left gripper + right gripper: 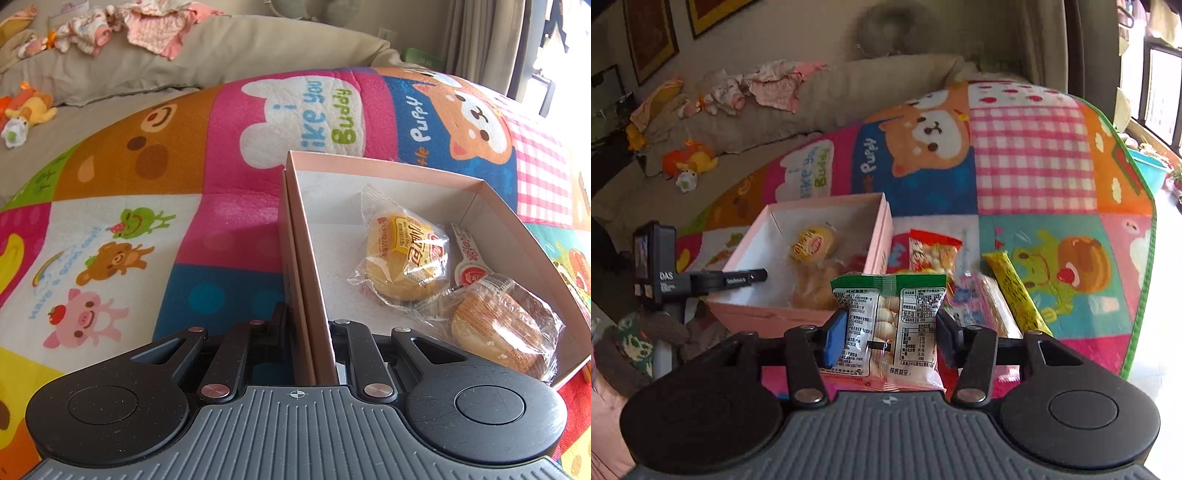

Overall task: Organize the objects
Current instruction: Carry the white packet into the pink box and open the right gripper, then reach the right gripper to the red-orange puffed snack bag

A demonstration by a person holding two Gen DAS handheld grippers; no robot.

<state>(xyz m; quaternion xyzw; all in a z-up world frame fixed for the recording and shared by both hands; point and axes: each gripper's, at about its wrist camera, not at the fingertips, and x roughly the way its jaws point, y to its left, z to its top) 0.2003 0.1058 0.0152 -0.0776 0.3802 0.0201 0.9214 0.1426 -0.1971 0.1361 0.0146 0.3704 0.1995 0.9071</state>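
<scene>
Now right gripper holds biscuit pack, left gripper clamps box wall; next: drop pack in box, far left.

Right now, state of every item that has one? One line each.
left gripper: shut on the wall of the pink box.
pink box: open, no lid.
right gripper: holding the green-topped snack bag, lifted.
two wrapped cakes: sealed, in box.
red snack bag: sealed, on mat.
yellow stick pack: sealed, on mat.
</scene>
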